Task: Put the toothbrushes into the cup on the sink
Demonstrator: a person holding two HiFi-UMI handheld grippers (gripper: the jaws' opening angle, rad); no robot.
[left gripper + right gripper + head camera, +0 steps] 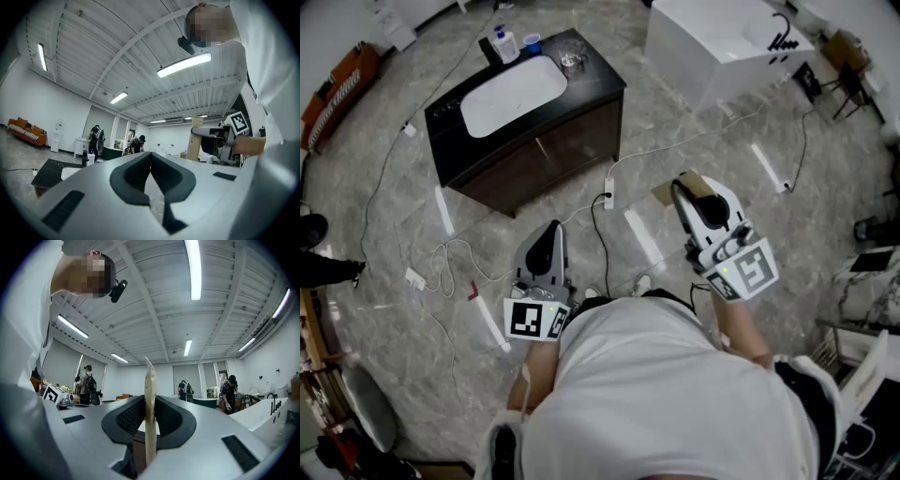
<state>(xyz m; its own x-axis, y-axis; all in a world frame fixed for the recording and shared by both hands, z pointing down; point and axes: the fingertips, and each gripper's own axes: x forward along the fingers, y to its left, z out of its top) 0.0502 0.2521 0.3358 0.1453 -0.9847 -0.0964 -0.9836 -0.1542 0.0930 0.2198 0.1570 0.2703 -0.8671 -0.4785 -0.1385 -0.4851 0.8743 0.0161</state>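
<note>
Fingers (126, 420) on the right gripper (682, 192) are clamped on a flat tan strip (150, 394), upright and edge-on. Might be toothbrush packaging, honestly can't tell. The left gripper (551, 230) is pinched closed on nothing. The cup (572, 59) sits on the sink counter (605, 82), upper left of the head view, well apart from both. It's up-left of the loaded right one and nearly straight up-frame from the left.
</note>
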